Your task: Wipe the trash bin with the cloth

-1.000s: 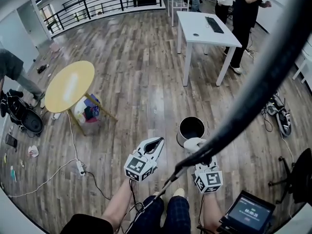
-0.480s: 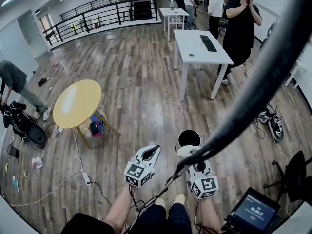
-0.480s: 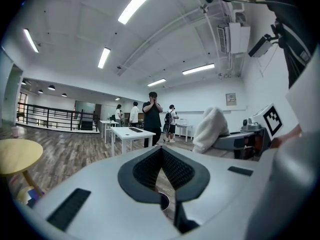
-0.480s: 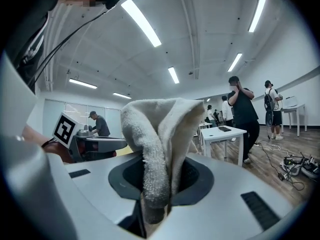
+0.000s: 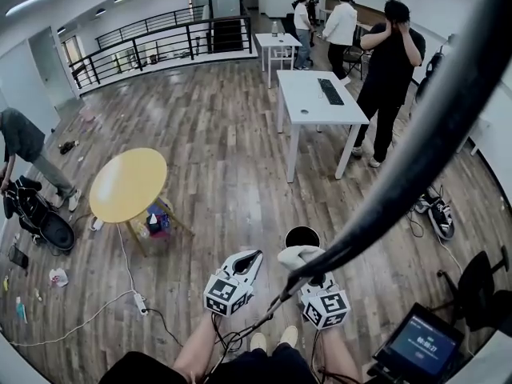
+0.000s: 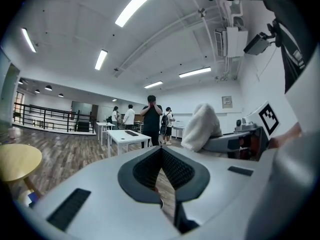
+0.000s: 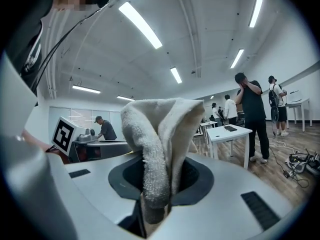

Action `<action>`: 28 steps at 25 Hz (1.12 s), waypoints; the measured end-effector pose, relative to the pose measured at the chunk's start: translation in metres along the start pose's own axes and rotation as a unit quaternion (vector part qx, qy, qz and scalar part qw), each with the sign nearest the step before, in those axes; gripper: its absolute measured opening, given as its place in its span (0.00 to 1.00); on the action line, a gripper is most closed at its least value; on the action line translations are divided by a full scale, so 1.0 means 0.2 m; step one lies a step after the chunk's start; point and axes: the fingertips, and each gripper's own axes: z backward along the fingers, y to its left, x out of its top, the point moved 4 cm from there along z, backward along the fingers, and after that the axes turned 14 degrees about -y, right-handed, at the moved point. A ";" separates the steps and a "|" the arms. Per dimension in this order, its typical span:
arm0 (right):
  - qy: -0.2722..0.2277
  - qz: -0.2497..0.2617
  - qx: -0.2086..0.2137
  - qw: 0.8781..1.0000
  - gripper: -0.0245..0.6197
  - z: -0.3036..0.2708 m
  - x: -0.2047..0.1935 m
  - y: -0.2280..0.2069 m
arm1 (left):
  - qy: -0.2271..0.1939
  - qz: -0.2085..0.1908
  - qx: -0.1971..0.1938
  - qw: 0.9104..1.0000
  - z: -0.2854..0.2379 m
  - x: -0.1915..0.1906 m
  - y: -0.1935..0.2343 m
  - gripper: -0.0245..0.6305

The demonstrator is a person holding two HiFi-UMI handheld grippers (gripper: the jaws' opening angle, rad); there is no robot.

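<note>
Clamping cloth point(image 7: 157, 134) in right hand-held gripper point(image 5: 310, 272) | left hand-held gripper point(image 6: 161, 150) closed, empty

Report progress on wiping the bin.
Done: the cloth is picked up, clamped in the right gripper. In hand: both grippers are held up off the floor, the left gripper shut and empty. Left: all the wiping; the cloth is not touching the trash bin, which stands open on the floor.
</note>
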 end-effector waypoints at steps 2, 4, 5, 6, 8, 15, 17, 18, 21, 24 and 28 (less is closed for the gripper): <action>-0.001 0.000 0.004 1.000 0.18 0.03 0.04 0.01 | -0.004 -0.007 -0.002 1.000 0.01 0.03 -0.03 0.03; -0.003 0.004 0.007 1.000 0.18 0.05 0.07 0.01 | -0.010 -0.010 -0.002 1.000 0.00 0.07 -0.06 0.03; -0.004 0.007 0.008 1.000 0.18 0.06 0.09 0.01 | -0.013 -0.012 -0.001 1.000 0.00 0.08 -0.07 0.03; -0.006 0.011 0.007 1.000 0.18 0.07 0.11 0.01 | -0.016 -0.015 0.000 1.000 -0.01 0.09 -0.08 0.03; -0.014 0.017 0.004 1.000 0.18 0.09 0.13 0.00 | -0.022 -0.017 0.004 1.000 -0.02 0.11 -0.09 0.03; -0.018 0.013 0.006 1.000 0.18 0.12 0.15 -0.02 | -0.026 -0.011 0.012 1.000 -0.05 0.11 -0.13 0.03; -0.019 0.012 0.007 1.000 0.18 0.13 0.16 0.00 | -0.031 -0.012 0.011 0.999 -0.05 0.13 -0.14 0.03; -0.020 0.011 0.008 1.000 0.18 0.13 0.16 0.00 | -0.033 -0.012 0.010 0.999 -0.05 0.14 -0.14 0.03; -0.022 0.009 0.008 1.000 0.18 0.12 0.16 0.01 | -0.036 -0.013 0.010 0.999 -0.05 0.16 -0.13 0.03; -0.024 0.007 0.011 1.000 0.18 0.12 0.16 0.01 | -0.037 -0.013 0.011 0.999 -0.05 0.16 -0.12 0.03; -0.030 0.012 0.008 0.999 0.18 0.13 0.18 0.00 | -0.043 -0.017 0.009 0.999 -0.06 0.17 -0.14 0.03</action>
